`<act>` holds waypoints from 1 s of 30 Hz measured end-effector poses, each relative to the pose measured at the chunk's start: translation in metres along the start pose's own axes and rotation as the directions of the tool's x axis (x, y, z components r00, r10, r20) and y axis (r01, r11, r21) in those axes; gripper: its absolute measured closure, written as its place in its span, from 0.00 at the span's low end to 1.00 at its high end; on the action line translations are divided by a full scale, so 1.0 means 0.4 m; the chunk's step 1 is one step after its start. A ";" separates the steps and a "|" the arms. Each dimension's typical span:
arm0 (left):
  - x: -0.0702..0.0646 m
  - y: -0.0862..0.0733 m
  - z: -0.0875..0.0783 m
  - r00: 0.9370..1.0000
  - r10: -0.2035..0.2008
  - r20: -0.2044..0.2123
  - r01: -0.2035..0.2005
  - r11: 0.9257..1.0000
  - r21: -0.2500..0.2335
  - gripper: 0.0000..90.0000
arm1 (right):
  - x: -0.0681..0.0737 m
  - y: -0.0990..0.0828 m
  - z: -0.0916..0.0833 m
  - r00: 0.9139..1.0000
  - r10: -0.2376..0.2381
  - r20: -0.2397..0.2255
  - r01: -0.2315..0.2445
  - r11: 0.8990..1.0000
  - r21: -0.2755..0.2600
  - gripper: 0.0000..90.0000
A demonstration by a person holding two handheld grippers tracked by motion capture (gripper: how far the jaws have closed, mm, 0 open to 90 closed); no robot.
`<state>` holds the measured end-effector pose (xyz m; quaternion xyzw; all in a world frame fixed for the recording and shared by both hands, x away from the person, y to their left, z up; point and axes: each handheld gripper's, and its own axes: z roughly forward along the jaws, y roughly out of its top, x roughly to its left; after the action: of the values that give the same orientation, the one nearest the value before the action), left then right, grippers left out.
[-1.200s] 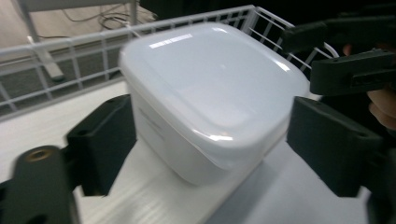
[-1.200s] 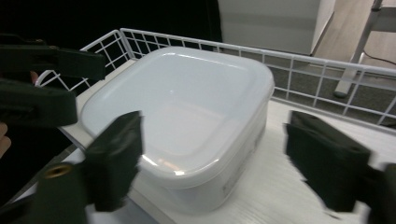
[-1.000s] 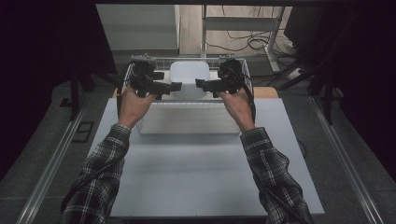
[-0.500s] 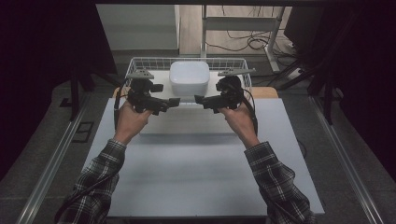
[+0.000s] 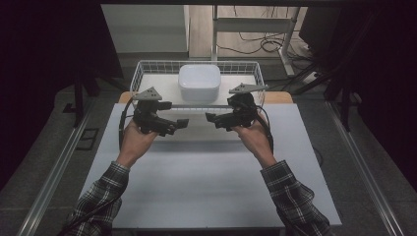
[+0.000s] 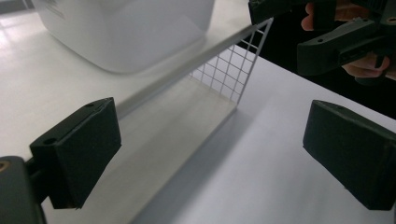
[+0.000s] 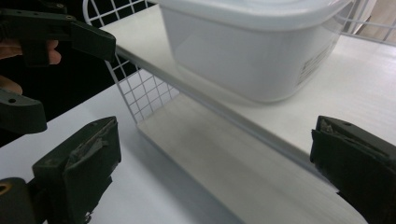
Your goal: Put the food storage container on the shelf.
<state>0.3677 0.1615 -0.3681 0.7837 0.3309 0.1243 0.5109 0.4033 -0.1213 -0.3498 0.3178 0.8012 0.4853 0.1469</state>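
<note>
A white lidded box sits inside the wire basket, while the left gripper and right gripper hover just before it, jaws spread, holding nothing.

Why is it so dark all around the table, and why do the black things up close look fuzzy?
High view: light falls on the white table and white box, while the room around stays dark. Left gripper view: the near fingers are soft and out of focus, and the box is blurred too. Right gripper view: the box looks fairly sharp, with a soft shadow beneath.
</note>
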 end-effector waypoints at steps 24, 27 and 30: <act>-0.024 -0.104 0.000 1.000 -0.019 -0.005 0.019 0.999 0.028 0.04 | 0.035 -0.105 -0.029 0.999 -0.042 -0.031 0.042 0.999 0.008 0.01; -0.029 -0.122 0.002 1.000 -0.023 -0.001 0.023 0.999 0.030 0.04 | 0.037 -0.117 -0.029 0.998 -0.049 -0.029 0.049 0.999 0.010 0.00; -0.034 -0.144 0.005 1.000 -0.025 -0.006 0.025 0.999 0.037 0.03 | 0.038 -0.140 -0.028 0.998 -0.046 -0.033 0.046 0.999 0.020 0.00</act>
<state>0.3360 0.1662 -0.4180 0.7886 0.3443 0.1138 0.4967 0.3649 -0.1374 -0.3921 0.2928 0.8155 0.4786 0.1418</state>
